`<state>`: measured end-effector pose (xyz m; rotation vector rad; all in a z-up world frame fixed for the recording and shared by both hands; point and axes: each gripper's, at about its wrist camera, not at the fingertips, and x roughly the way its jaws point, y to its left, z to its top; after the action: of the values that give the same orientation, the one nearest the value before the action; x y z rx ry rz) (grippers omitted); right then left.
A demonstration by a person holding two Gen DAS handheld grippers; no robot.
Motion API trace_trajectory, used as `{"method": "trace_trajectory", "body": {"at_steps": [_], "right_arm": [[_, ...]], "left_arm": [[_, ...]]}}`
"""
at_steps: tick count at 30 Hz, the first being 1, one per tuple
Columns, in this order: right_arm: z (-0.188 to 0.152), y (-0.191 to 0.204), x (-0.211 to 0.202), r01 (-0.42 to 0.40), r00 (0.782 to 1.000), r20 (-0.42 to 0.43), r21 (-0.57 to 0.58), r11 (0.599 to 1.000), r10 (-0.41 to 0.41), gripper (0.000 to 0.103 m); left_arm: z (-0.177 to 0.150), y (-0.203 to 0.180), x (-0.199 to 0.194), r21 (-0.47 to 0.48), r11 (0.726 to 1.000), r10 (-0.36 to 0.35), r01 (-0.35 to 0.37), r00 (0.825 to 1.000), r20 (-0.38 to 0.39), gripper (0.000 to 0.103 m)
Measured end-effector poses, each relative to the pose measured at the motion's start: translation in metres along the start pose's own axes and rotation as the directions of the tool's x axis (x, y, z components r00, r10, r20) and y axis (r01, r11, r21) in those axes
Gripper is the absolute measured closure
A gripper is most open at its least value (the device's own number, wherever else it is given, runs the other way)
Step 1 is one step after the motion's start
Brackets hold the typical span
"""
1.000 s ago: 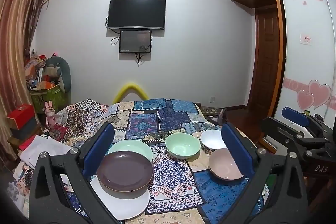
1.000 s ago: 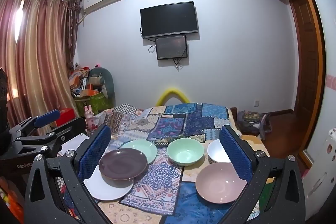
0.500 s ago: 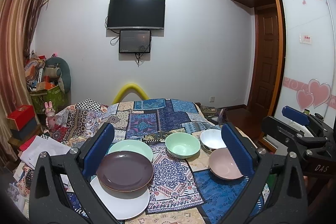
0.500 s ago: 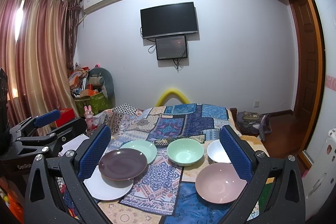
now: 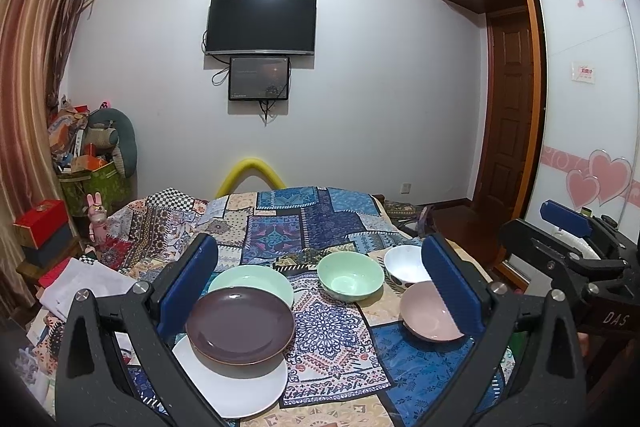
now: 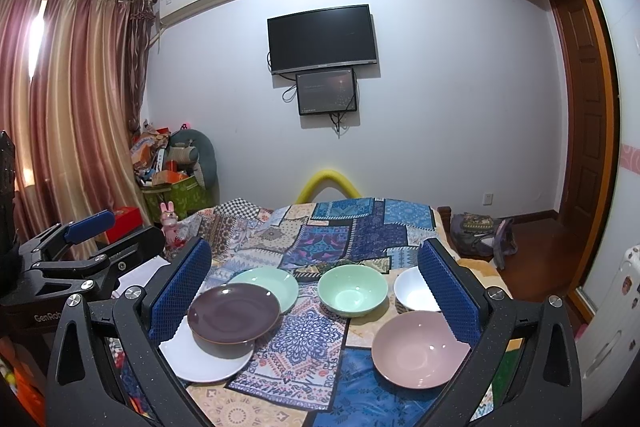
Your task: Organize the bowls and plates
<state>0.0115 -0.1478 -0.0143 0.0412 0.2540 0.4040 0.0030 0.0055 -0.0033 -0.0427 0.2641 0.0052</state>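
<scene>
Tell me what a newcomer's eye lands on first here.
Six dishes on a patchwork cloth: on the left a dark purple plate lying on a white plate, a pale green plate behind. Right of them sit a green bowl, white bowl and pink bowl.

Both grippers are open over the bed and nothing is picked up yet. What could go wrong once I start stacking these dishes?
1. The purple plate lies off-centre across the white plate and the green plate; lifting one may drag the others.
2. The pink bowl sits near the bed's right edge and could be nudged off.
3. The patchwork cover looks soft, so stacks may tilt.
</scene>
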Motion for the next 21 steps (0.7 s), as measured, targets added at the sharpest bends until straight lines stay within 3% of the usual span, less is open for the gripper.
{"method": "trace_trajectory", "body": {"at_steps": [21], "right_arm": [[0.0005, 0.0003, 0.0013, 0.004, 1.0, -0.005, 0.001, 1.0, -0.004, 0.0]], "left_arm": [[-0.0014, -0.0011, 0.0034, -0.001, 1.0, -0.013, 0.013, 1.0, -0.012, 0.0]]}}
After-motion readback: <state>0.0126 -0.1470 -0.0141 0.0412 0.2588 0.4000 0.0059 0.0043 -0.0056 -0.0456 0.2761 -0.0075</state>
